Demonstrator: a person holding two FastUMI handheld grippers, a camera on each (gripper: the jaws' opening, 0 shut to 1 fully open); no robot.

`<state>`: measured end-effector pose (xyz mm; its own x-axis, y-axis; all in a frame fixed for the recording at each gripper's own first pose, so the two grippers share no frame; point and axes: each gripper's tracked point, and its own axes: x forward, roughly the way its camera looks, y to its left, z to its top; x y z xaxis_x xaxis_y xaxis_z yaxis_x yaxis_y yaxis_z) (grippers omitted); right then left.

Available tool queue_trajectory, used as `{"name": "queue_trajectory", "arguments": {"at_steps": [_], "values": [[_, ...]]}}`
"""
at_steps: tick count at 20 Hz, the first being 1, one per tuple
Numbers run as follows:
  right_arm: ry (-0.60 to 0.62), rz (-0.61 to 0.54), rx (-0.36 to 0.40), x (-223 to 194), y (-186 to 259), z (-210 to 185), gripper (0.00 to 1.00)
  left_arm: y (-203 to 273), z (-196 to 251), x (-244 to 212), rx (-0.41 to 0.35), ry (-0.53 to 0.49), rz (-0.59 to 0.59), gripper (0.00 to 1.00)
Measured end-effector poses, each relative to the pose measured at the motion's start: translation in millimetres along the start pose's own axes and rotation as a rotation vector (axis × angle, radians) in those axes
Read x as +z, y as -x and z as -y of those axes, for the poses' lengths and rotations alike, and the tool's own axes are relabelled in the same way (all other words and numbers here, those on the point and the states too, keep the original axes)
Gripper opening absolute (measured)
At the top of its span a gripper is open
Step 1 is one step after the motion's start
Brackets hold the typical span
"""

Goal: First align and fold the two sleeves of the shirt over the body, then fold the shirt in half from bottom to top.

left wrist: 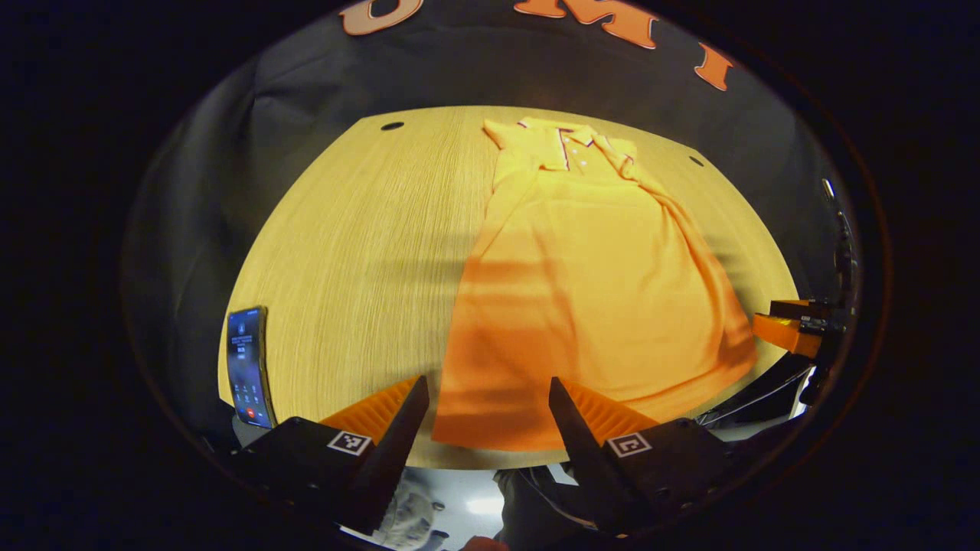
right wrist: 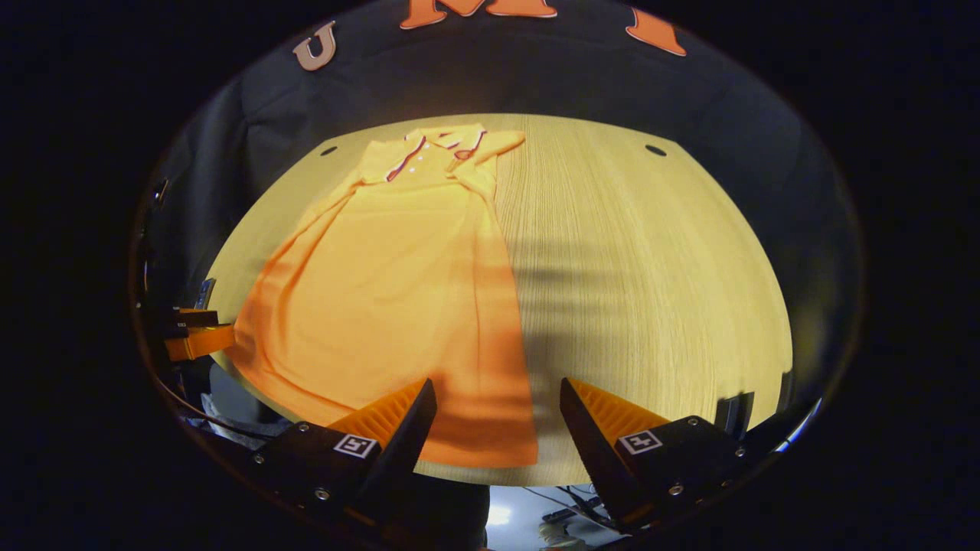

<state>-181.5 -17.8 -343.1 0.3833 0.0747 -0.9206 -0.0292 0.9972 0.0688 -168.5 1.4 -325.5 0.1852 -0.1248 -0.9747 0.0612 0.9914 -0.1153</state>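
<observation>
An orange polo shirt (left wrist: 582, 291) lies flat on the wooden table (left wrist: 360, 252), collar at the far side, hem at the near edge, both sleeves folded in over the body. My left gripper (left wrist: 486, 394) hangs open above the hem's left corner, nothing between its fingers. In the right gripper view the shirt (right wrist: 398, 291) lies left of centre, and my right gripper (right wrist: 498, 398) is open over the hem's right corner. The right gripper (left wrist: 796, 325) shows at the right edge of the left gripper view. The left gripper (right wrist: 195, 333) shows at the far left of the right gripper view.
A phone (left wrist: 249, 367) with a lit screen lies at the table's near left edge. Bare wood spreads left of the shirt in the left gripper view and right of it (right wrist: 651, 291) in the right gripper view. Small dark holes (left wrist: 392, 125) mark the far corners.
</observation>
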Motion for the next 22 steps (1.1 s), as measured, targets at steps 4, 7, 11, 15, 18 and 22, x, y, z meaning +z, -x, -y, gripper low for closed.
{"name": "queue_trajectory", "arguments": {"at_steps": [4, 7, 11, 15, 18, 22], "values": [[-0.001, -0.109, 0.004, -21, -13, 2, 0.99, -14, -12, -15, 0.026, 0.019, -0.101, 0.98], [0.022, -0.161, 0.008, -29, -14, -4, 0.94, -23, -14, -27, 0.04, 0.024, -0.175, 0.98], [0.104, -0.187, 0.006, -28, -18, -17, 0.8, -28, -14, -29, 0.055, -0.026, -0.227, 0.97], [0.065, -0.195, 0.015, -22, -22, -30, 0.16, -34, 2, -16, 0.021, -0.054, -0.196, 0.59], [-0.005, -0.209, 0.105, -21, -22, -42, 0.02, -33, 4, -14, 0.031, -0.059, -0.191, 0.1], [-0.07, -0.2, 0.153, -11, -13, -44, 0.01, -22, 20, 4, -0.043, -0.032, -0.168, 0.01]]}}
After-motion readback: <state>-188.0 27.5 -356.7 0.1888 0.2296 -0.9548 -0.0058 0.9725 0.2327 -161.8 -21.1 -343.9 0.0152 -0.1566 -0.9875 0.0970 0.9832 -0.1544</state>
